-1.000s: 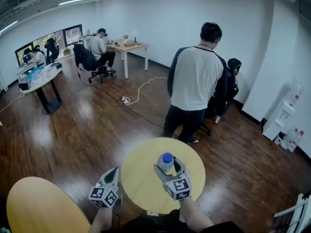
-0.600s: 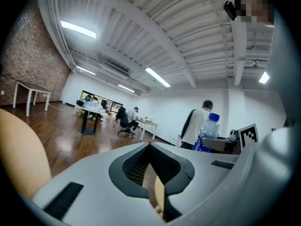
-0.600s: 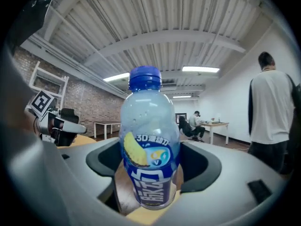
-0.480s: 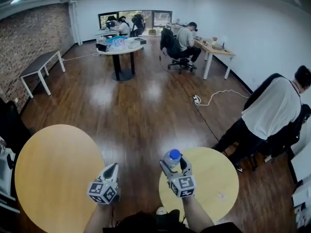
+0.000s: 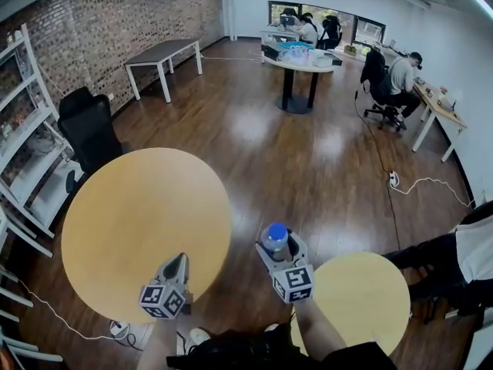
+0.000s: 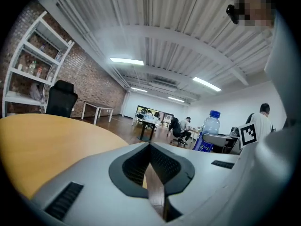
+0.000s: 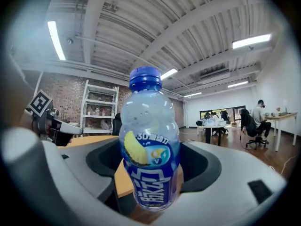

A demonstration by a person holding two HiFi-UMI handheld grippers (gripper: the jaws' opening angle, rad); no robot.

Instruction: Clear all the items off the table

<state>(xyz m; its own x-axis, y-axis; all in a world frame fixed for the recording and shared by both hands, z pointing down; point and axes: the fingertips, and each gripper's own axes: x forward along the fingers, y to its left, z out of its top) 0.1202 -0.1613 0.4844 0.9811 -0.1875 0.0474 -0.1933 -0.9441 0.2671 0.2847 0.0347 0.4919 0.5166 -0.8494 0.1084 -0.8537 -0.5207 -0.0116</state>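
Observation:
My right gripper (image 5: 276, 249) is shut on a clear plastic bottle (image 5: 274, 239) with a blue cap and blue label, held upright over the floor between two round tables. In the right gripper view the bottle (image 7: 151, 149) fills the middle, clamped between the grey jaws. My left gripper (image 5: 176, 267) hovers at the near edge of the large round yellow table (image 5: 139, 214); its jaws are closed together with nothing in them (image 6: 153, 173). The bottle (image 6: 209, 132) also shows at the right of the left gripper view.
A smaller round yellow table (image 5: 362, 299) is at the lower right. A black chair (image 5: 88, 133) and white shelves (image 5: 19, 153) stand left. A person's dark legs (image 5: 443, 264) are at the right edge. Farther off are a round table (image 5: 300, 64), a bench table (image 5: 162, 56) and seated people (image 5: 397, 75).
The head view has swung left: the small table moved from the centre to the lower right and the large table came in. The bottle stays in my right gripper.

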